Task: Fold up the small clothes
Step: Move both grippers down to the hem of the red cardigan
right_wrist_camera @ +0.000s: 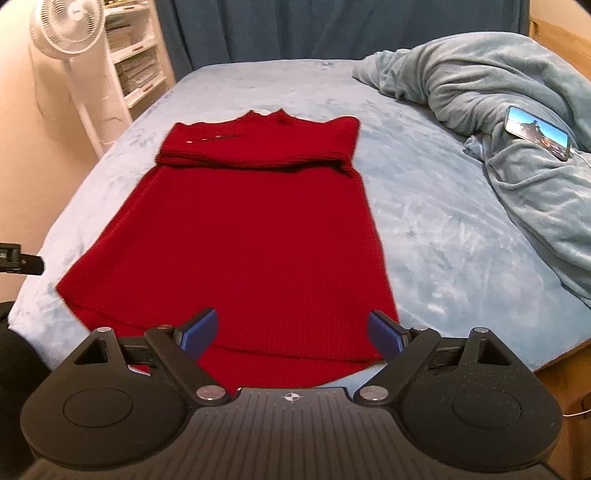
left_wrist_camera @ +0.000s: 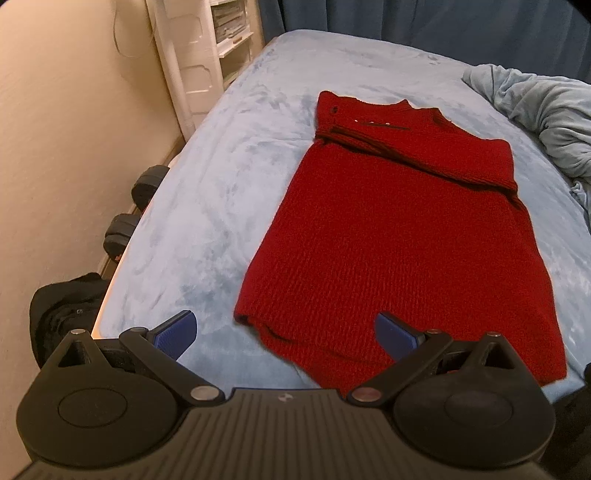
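Observation:
A red knitted sweater (left_wrist_camera: 388, 229) (right_wrist_camera: 251, 229) lies flat on the light blue bed cover (left_wrist_camera: 221, 166) (right_wrist_camera: 424, 221), hem toward me. Its sleeves are folded across the chest near the collar. My left gripper (left_wrist_camera: 284, 321) is open, hovering over the hem's left corner, with one blue pad (left_wrist_camera: 177, 332) over the cover and the other over the knit. My right gripper (right_wrist_camera: 292, 317) is open too, above the hem's right part, both blue pads over the red fabric. Nothing is between the pads of either gripper.
A crumpled blue-grey blanket (right_wrist_camera: 498, 92) with a lit phone (right_wrist_camera: 537, 133) on it fills the bed's right side. A white fan (right_wrist_camera: 70, 33) and shelves (right_wrist_camera: 136, 55) stand at the far left. Dumbbells (left_wrist_camera: 144, 184) and a black bag (left_wrist_camera: 62, 314) sit beside the bed.

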`<move>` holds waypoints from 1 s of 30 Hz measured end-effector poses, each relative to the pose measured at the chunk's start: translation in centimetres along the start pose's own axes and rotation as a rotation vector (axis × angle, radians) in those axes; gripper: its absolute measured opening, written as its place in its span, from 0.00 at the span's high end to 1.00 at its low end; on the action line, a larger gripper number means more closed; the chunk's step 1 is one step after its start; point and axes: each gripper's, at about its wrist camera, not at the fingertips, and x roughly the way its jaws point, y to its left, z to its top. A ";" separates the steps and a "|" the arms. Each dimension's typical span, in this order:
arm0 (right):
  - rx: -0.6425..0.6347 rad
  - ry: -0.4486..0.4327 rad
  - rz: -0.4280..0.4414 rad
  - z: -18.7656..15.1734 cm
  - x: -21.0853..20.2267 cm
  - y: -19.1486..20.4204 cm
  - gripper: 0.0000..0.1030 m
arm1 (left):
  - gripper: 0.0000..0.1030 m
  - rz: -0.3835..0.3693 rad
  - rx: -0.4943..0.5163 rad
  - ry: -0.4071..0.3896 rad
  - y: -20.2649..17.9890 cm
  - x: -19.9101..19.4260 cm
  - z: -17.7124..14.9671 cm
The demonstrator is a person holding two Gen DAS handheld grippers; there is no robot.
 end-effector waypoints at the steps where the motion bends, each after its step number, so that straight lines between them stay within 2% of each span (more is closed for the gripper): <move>1: 0.005 0.000 -0.009 0.2 0.4 -0.4 0.14 | 0.00 -0.002 0.003 -0.007 0.0 0.5 0.3; 7: 0.060 0.008 -0.081 1.4 3.9 -4.2 0.14 | 0.00 -0.039 0.043 -0.026 0.1 4.8 1.9; 11: 0.147 0.067 -0.095 2.1 7.6 -7.4 0.14 | 0.00 -0.075 0.066 0.026 0.3 9.1 3.0; 15: 0.229 0.122 -0.083 2.6 11.7 -9.9 0.14 | 0.00 -0.081 0.100 0.064 0.9 13.5 4.5; 17: 0.269 0.156 -0.074 3.1 14.0 -10.9 0.14 | 0.00 -0.065 0.122 0.067 1.4 15.6 5.3; 19: 0.307 0.176 -0.074 3.5 16.2 -11.8 0.14 | 0.00 -0.001 0.206 0.067 1.3 17.7 5.8; 20: 0.325 0.181 -0.072 3.7 17.2 -12.3 0.14 | 0.00 0.005 0.268 0.081 1.1 18.8 5.8; 22: 0.357 0.205 -0.076 4.0 19.5 -13.0 0.14 | 0.00 -0.043 0.336 0.135 0.9 20.5 5.4; 24: 0.383 0.253 -0.081 4.0 21.5 -13.4 0.13 | 0.00 -0.132 0.288 0.167 1.6 21.0 5.3; 25: 0.396 0.277 -0.067 3.8 22.3 -13.5 0.10 | 0.00 -0.184 0.256 0.211 2.1 21.3 5.4; 27: 0.375 0.252 -0.052 3.2 22.2 -12.9 0.08 | 0.00 -0.264 0.208 0.277 2.7 21.4 5.2; 30: 0.319 0.271 0.016 2.0 21.2 -11.4 0.08 | 0.00 -0.293 0.247 0.272 2.5 20.5 3.7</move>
